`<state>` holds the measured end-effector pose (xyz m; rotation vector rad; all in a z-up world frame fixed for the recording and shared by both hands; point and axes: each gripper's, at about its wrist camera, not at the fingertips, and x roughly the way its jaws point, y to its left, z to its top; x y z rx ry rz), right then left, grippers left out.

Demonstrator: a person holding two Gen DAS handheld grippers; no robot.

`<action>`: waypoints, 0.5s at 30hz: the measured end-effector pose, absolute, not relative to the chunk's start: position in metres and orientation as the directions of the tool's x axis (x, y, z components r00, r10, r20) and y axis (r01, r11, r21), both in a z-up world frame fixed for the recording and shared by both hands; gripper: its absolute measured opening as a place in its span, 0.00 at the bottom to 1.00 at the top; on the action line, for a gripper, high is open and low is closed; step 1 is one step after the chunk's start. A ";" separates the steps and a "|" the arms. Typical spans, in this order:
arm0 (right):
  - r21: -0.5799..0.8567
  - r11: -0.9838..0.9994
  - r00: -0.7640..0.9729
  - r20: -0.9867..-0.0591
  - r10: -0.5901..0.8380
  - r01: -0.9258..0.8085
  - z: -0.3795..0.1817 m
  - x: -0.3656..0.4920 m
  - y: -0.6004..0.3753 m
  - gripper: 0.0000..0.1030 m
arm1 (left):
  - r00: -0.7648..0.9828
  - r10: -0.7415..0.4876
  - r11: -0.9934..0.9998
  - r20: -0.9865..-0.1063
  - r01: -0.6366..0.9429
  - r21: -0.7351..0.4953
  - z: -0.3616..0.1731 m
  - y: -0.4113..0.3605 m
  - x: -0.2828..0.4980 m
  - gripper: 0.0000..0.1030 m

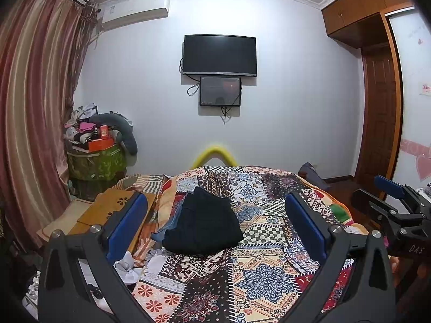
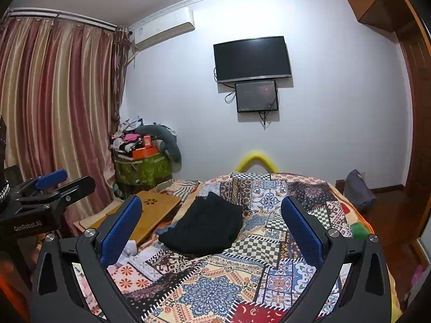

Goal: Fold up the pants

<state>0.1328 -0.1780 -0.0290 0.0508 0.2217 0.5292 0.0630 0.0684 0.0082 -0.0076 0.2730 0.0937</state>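
**Both grippers spread wide above the bed, dark pants lying folded ahead**

Folded black fabric pants (image 1: 204, 222) resting in a compact, slightly rumpled bundle on the multicoloured patchwork-print bedspread (image 1: 269, 277), toward its left side, well ahead of both tools. Peeking out from under the bundle's left edge, a strip of blue denim-like cloth (image 1: 167, 226). Untouched by either tool.

Left black two-finger gripper with blue textured pads (image 1: 215, 215) held above the bedspread, jaws spread wide, nothing between them; pants framed in the gap but farther off. Same wide spread on the right black two-finger gripper with blue textured pads (image 2: 212, 215), likewise holding nothing, hovering over the near part of the bed. Seen from the left wrist view, the right tool at the far right edge, side-on; from the right wrist view, the left tool at the far left edge, lettering on its body.

Just left of the bedspread, a flat light-wooden lap desk with a flower-shaped cut-out (image 1: 118, 207), lying beside a striped cloth. Crumpled white fabric (image 1: 129, 266) at the bed's near left edge. Beyond the foot of the bed, a curved yellow padded bar (image 1: 214, 154). On the pale wall, a black flat-screen television (image 1: 219, 53) with a smaller dark screen (image 1: 219, 91) mounted just below it, cables dangling. White air conditioner unit (image 1: 134, 13) high on the wall, beside red-and-gold striped curtains (image 1: 35, 107). In the corner, a green patterned bin piled with clothes and orange boxes (image 1: 97, 158). Brown wooden wardrobe and door (image 1: 377, 94) at right.
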 end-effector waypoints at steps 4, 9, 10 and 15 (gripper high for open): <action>0.106 0.863 0.840 -0.195 0.506 -0.495 -0.029 0.133 -0.178 1.00 | 0.959 0.088 0.996 -0.268 -0.091 0.001 0.009 0.070 0.062 1.00; 0.105 0.862 0.840 -0.193 0.506 -0.495 -0.028 0.132 -0.177 1.00 | 0.960 0.089 0.996 -0.265 -0.090 0.010 0.009 0.068 0.061 1.00; 0.105 0.862 0.841 -0.191 0.507 -0.496 -0.028 0.131 -0.177 1.00 | 0.960 0.086 0.996 -0.267 -0.087 0.010 0.009 0.067 0.062 1.00; 0.103 0.862 0.842 -0.185 0.507 -0.496 -0.027 0.130 -0.176 1.00 | 0.959 0.078 0.997 -0.272 -0.079 0.008 0.008 0.066 0.062 1.00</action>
